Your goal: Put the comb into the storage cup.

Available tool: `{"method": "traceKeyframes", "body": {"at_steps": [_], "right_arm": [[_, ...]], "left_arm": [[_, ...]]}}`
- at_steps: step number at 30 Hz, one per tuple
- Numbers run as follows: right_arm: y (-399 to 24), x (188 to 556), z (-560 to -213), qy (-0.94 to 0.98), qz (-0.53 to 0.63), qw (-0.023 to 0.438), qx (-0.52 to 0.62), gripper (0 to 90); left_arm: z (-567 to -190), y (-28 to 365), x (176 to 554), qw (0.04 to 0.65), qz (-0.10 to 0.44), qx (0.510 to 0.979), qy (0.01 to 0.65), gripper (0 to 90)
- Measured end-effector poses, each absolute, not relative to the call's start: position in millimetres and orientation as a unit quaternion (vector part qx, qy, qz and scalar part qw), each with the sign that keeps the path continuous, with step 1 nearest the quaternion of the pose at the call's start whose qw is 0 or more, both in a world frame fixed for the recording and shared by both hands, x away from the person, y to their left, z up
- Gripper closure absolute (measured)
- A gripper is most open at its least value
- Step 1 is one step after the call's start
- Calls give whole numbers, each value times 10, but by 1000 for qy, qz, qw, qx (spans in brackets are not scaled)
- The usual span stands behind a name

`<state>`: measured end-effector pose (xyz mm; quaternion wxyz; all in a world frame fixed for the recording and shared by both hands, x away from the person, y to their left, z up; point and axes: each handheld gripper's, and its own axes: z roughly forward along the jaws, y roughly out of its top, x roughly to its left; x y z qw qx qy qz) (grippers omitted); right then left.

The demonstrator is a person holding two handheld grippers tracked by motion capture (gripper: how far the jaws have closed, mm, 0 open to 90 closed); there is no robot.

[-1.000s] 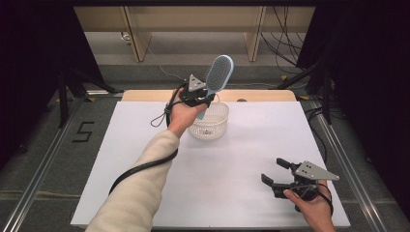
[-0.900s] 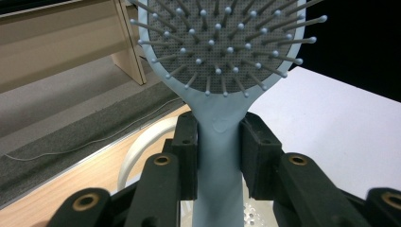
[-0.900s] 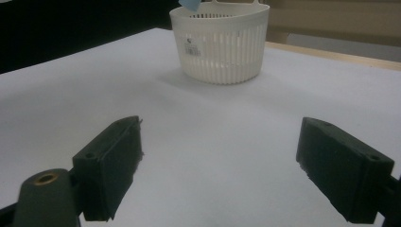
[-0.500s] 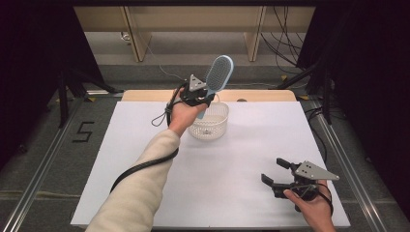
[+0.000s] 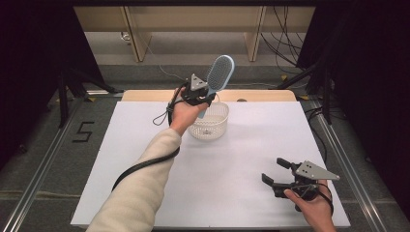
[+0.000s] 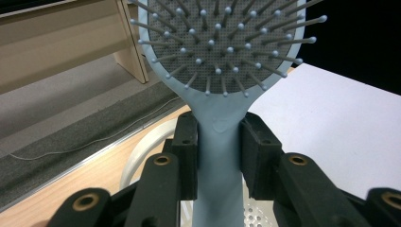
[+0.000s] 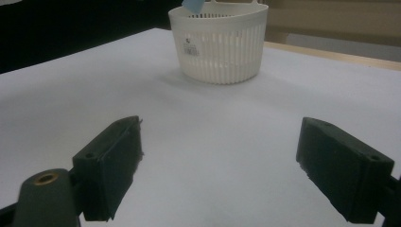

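Observation:
A light-blue hairbrush [image 5: 220, 73] with grey bristles stands tilted over a white slotted basket [image 5: 211, 126] at the back of the table. My left gripper [image 5: 202, 100] is shut on its handle [image 6: 218, 156], just below the bristle pad; the handle's lower end [image 7: 193, 4] hangs at the basket's rim. In the left gripper view both pads press the handle from either side. My right gripper [image 5: 276, 172] rests low near the table's front right corner, open, with bare table between its fingers [image 7: 111, 165].
The white tabletop [image 5: 241, 159] has a wooden strip [image 5: 145, 95] along its far edge. Beyond it are wooden furniture legs [image 5: 135, 34] and loose cables on a grey floor. A cable [image 5: 140, 166] trails along the left sleeve. Dark curtains flank both sides.

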<state>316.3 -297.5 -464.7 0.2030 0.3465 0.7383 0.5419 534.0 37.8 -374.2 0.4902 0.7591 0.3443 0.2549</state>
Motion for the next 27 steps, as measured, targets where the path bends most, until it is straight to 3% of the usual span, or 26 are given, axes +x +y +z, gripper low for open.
{"method": "traceKeyframes", "body": {"at_steps": [27], "right_arm": [[-2974, 3160, -4645, 739, 541, 202, 347, 158]], "left_arm": [[-3798, 381, 5362, 485, 255, 761, 348, 697]]}}
